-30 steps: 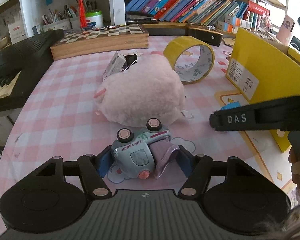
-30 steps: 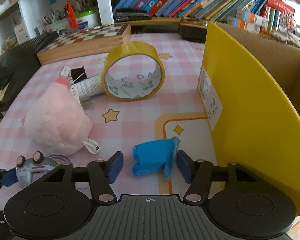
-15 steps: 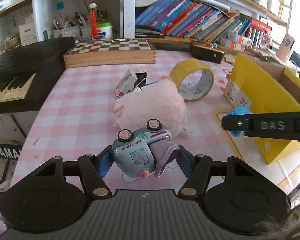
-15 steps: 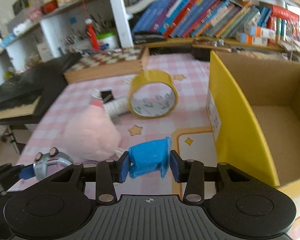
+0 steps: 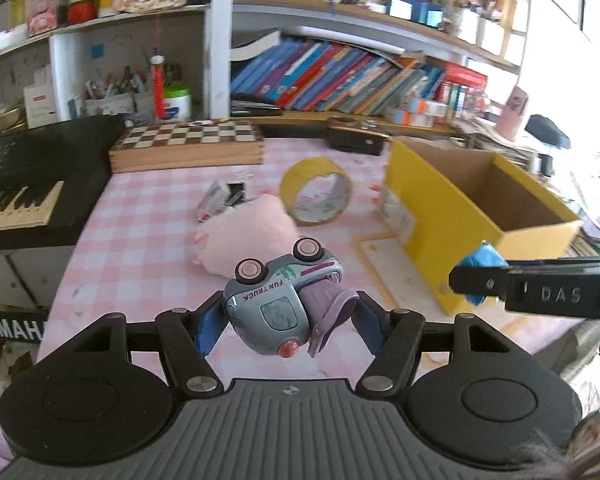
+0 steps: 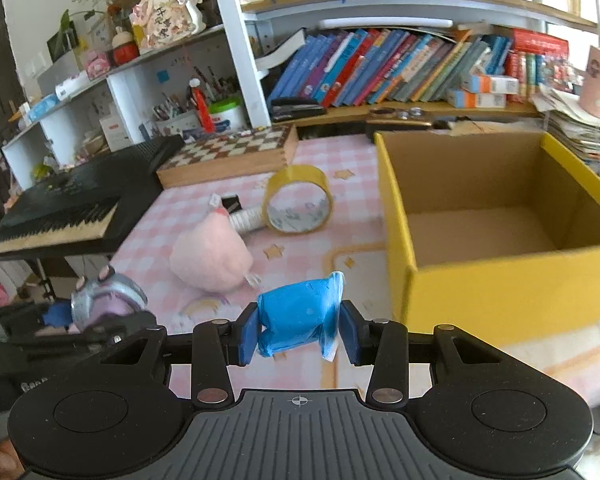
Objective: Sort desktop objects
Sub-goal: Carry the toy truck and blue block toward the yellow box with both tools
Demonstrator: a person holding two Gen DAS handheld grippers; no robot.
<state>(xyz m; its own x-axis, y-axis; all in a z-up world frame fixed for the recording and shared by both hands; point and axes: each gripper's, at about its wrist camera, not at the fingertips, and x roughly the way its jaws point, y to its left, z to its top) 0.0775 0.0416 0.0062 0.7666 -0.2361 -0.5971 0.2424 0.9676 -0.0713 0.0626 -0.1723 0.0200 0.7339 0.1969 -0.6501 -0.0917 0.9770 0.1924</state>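
Holding both tools up over the pink checked worktop (image 5: 140, 216), I have them tipped down and forward. My left gripper (image 5: 290, 318) has its fingers (image 5: 210, 326) set at a middle gap and closed on the toy truck (image 5: 278, 300). The little grey truck lies on its side in the grip, with its pink wheels up and a purple part hanging out on the right side. It is off the worktop.

My right gripper (image 6: 298, 330) has its fingers (image 6: 246, 334) set narrow, pressed on both sides of the blue crumpled thing (image 6: 300, 320). It may be a scrunched bit of soft plastic or paper; I cannot tell which from here. It is up in the air too, just left of the yellow box (image 6: 500, 280).

The yellow box stands open at the top on the right side of the worktop, and its brown inside looks bare. Its near wall is close in front of my right gripper, and its left corner edge is the one nearest to the blue thing.

On the worktop, between the tools and the shelf, sit a pink plush toy (image 6: 210, 256), a roll of yellow tape (image 6: 298, 204) standing on its edge, and a small white pack (image 5: 212, 200) with a black clip beside it. Behind them is a chess board box (image 5: 188, 146), and a black keyboard (image 5: 24, 196) hangs over the left edge. The worktop between the plush toy and the yellow box is open room.
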